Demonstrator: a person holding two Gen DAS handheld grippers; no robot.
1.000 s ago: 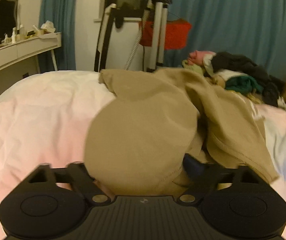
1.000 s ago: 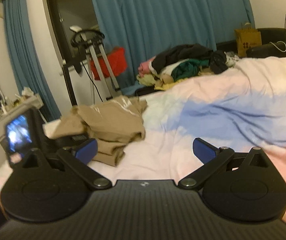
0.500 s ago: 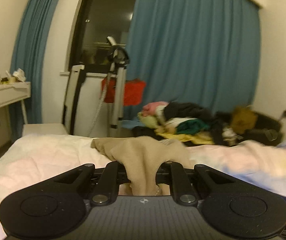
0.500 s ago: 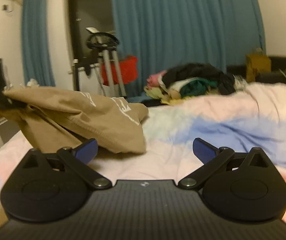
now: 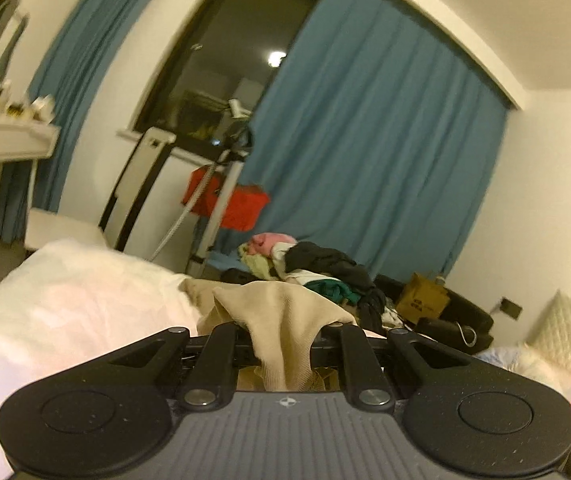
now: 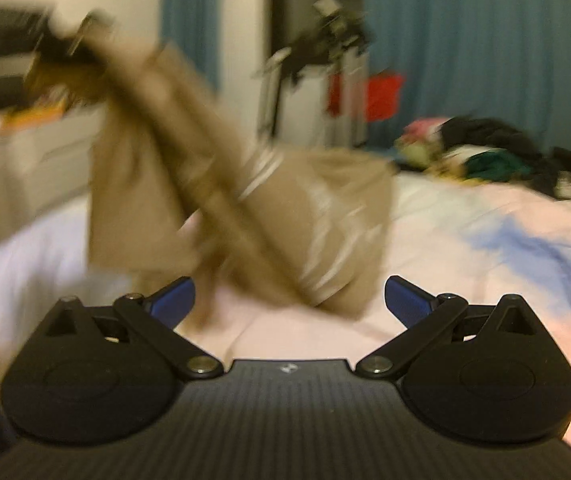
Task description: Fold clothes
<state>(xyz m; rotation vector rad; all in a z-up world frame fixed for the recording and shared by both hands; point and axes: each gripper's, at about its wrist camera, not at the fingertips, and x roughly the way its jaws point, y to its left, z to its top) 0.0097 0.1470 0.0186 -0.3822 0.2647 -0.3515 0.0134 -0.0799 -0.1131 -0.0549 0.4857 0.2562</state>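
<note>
Dim, warm yellowish indoor light – a lamp glares in the dark window (image 5: 221,80), upper centre; fisheye bends the edges – the right view is smeared, shirt (image 6: 245,200) worst

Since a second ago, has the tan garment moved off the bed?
Yes. The tan garment has been lifted up and leftward, clamped in the left gripper; it now hangs above the bed, only its lower end near the bedding.
</note>
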